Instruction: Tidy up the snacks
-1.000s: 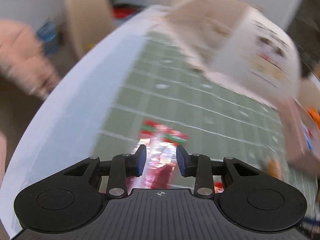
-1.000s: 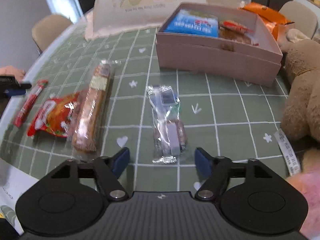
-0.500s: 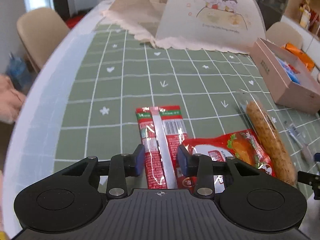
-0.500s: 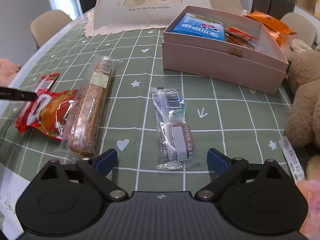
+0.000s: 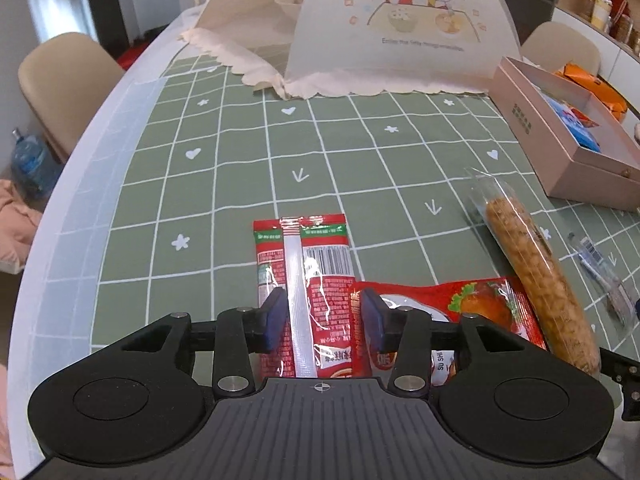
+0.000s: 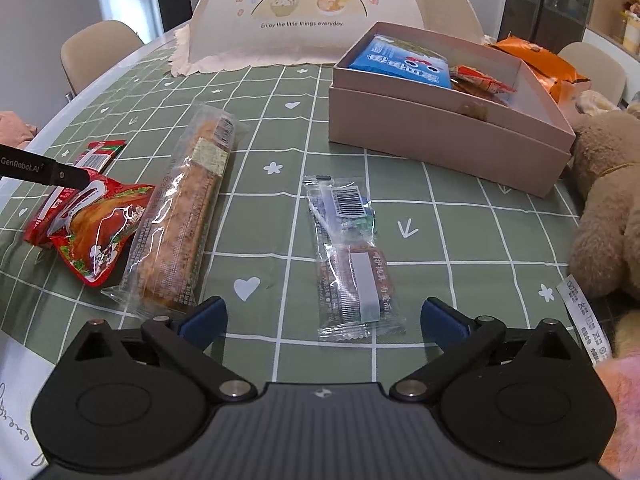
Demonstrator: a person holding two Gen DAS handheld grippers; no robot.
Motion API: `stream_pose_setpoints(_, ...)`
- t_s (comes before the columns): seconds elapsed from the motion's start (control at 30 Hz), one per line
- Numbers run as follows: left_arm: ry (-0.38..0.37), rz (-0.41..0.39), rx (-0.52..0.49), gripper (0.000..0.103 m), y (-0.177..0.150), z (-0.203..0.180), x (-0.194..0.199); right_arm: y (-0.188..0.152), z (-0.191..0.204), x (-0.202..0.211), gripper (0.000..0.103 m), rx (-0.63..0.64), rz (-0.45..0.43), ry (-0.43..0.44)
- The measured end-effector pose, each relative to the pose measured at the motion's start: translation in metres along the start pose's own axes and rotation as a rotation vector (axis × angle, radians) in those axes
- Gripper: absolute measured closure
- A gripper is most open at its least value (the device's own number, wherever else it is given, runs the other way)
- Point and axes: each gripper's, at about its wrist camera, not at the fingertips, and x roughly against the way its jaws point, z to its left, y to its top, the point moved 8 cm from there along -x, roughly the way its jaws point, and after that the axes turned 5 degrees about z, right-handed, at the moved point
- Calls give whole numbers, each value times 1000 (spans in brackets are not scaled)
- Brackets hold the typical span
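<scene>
**Two pickups lined up, nothing gripped yet**

Nearest the person, the left gripper [image 5: 323,314] hangs over the long red sachet [image 5: 306,276] lying flat on the green checked surface [image 5: 224,184]. Its fingers [image 5: 274,314] have just been opening and now stand partly apart with the sachet's middle showing between them; the pads do not look pressed on it, so I judge it is not held. The right pad sits over the edge of the neighbouring red snack bag [image 6: 96,232]. To do this well, the closing fingers should take the sachet alone, so shifting slightly away from the bag before pinching seems wise.

The right gripper [image 6: 323,318] has also just been opening and its fingers are spread as wide as they go, empty, with the clear-wrapped snack bar [image 6: 350,256] lying lengthwise ahead between them. A low approach across the bar's narrow width, near its thicker lower half, would likely hold better than nipping the slippery crimped end.

Just beside the red bag lies the long clear-wrapped pastry stick [image 6: 184,216], waiting on the cloth.

Farther off stands the open pink box [image 6: 444,132], already holding a blue packet [image 6: 400,64] and other snacks, which I take to be the destination. Behind it rises a mesh food cover [image 6: 308,20].
</scene>
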Motion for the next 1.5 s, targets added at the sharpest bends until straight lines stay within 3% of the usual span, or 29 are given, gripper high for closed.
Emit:
stream_pose_setpoints(0.17, 23, -5, -8, 55, -1, 11, 2, 0, 0, 1, 0, -5, -7, -4)
stream_pose_setpoints(0.3, 45, -7, 54, 36, -3, 43, 1, 0, -1, 1, 0, -6, -9, -4)
stream_pose_setpoints(0.4, 91, -30, 84, 44, -1, 59, 10, 0, -1, 1, 0, -6, -10, -4)
stream_pose_setpoints(0.47, 69, -62, 95, 44, 2, 57, 20, 0, 0, 1, 0, -8, -11, -6)
stream_pose_setpoints(0.67, 57, -25, -86, 43, -5, 20, 8, 1, -1, 0, 0, -8, -14, -7)
stream_pose_setpoints(0.8, 34, 9, -119, 41, -12, 12, -3, 0, -1, 1, 0, -4, -13, -4)
stream_pose_setpoints(0.9, -4, 7, -78, 40, -10, 19, -3, 0, -1, 1, 0, -5, -17, -5)
stream_pose_setpoints(1.0, 17, 24, -12, 37, -9, 35, -9, -1, -1, 1, 0, -10, -23, -6)
stream_pose_setpoints(1.17, 5, 28, -14, 39, -1, 32, -12, -4, 0, 3, 0, -39, -30, -25)
stream_pose_setpoints(1.27, 17, 44, 10, 39, 4, 30, -14, -2, 3, 2, 0, 11, -4, 6)
stream_pose_setpoints(1.37, 0, 51, 1, 51, 6, 27, -11, 7, -2, 3, 14, 23, 46, 62)
stream_pose_setpoints(1.5, -67, 36, 20, 53, -6, 20, 9, 23, -20, 5, 17, -21, 22, 59)
